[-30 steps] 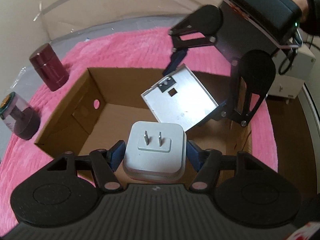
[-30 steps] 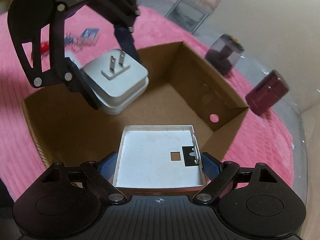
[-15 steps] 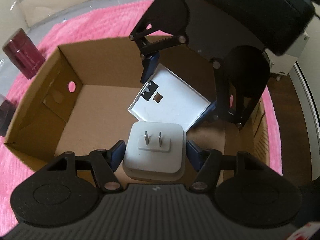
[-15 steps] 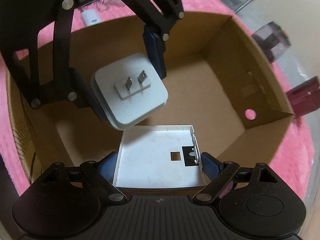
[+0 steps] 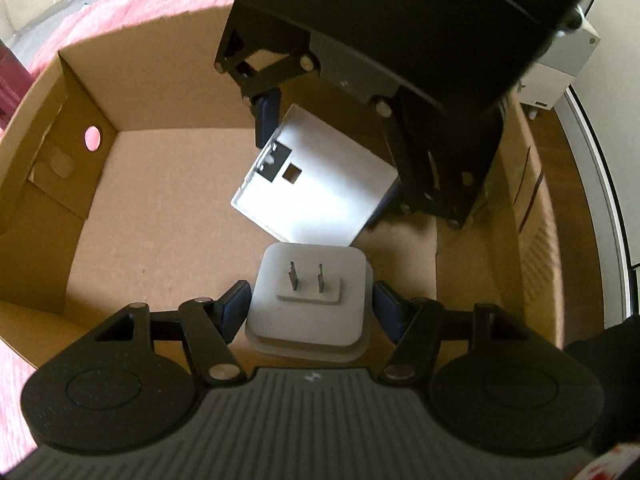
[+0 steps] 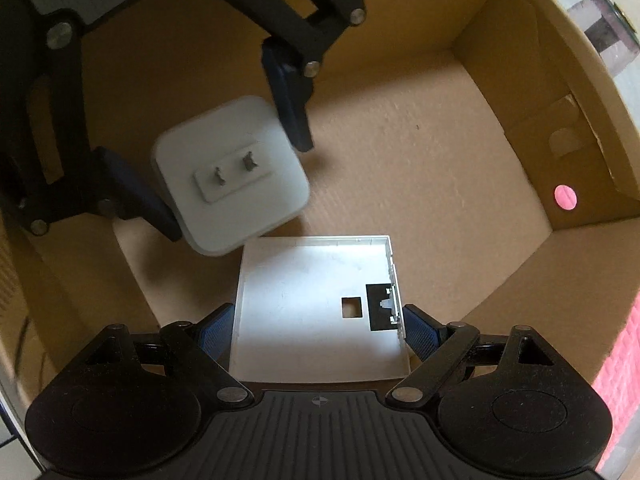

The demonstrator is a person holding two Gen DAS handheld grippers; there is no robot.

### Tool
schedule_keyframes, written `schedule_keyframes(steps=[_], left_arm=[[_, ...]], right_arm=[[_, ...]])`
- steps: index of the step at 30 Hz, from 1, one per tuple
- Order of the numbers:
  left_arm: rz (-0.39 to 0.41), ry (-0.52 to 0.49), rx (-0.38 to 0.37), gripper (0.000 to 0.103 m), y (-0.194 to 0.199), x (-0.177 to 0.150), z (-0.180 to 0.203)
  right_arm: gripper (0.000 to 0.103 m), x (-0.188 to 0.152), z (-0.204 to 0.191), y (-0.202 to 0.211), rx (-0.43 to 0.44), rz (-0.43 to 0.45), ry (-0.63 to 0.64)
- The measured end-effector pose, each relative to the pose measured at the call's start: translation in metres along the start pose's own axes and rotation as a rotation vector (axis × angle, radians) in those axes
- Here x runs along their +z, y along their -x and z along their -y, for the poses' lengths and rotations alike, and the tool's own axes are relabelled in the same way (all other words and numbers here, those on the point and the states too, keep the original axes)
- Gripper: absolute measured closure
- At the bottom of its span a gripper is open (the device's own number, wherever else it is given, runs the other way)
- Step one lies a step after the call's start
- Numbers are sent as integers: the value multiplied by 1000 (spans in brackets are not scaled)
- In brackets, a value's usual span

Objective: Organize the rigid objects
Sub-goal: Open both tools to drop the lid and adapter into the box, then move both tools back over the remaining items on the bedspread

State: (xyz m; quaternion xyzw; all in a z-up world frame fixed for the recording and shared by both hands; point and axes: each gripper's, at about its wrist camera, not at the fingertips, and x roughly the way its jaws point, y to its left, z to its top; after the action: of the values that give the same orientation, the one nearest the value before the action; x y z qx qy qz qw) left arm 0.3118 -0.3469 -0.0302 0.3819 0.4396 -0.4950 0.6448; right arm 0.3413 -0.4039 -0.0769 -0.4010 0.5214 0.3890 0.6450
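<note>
We hold a white plug adapter [image 5: 308, 300] clamped between our left gripper's [image 5: 308, 308] blue pads, prongs facing the camera, over the open cardboard box [image 5: 132, 92]. At one o'clock our right gripper [image 5: 328, 148] grips a flat white plate [image 5: 320, 188] above the box floor. Pink cloth [image 5: 132, 4] shows at eleven o'clock.

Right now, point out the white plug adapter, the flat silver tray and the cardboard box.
white plug adapter [image 5: 308, 300], left wrist view, on its pronged face.
flat silver tray [image 6: 304, 312], right wrist view, on its inner floor.
cardboard box [image 6: 420, 168], right wrist view, on its bare floor.
</note>
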Motion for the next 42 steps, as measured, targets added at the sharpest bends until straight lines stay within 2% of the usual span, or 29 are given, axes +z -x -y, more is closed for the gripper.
schedule_keyframes(steps=[7,13,19,25,28,34,38,42], left_arm=[[-24,5,-14,41,-8,4,-4],[-37,9,-19,41,-8,6,-4],[-48,25,-32,41,-7,7,-8],[-9,48,-24,40,-4,3,-8],[59,70,0,40,11,0,-9],[265,134,89,40,71,-21,-4],[395,200,184,40,117,-50,5],[520,295,288,40,162,-93,24]], right_arm=[[18,0,-5,-4,-41,-27,35],[17,0,-1,12,-69,24,9],[17,0,1,44,-148,98,-43],[17,-4,-9,59,-208,149,-74],[17,-7,-15,70,-246,180,-105],[17,-14,-22,113,-329,312,-225],[17,-16,-43,149,-406,427,-297],[17,-15,-74,183,-452,571,-398]])
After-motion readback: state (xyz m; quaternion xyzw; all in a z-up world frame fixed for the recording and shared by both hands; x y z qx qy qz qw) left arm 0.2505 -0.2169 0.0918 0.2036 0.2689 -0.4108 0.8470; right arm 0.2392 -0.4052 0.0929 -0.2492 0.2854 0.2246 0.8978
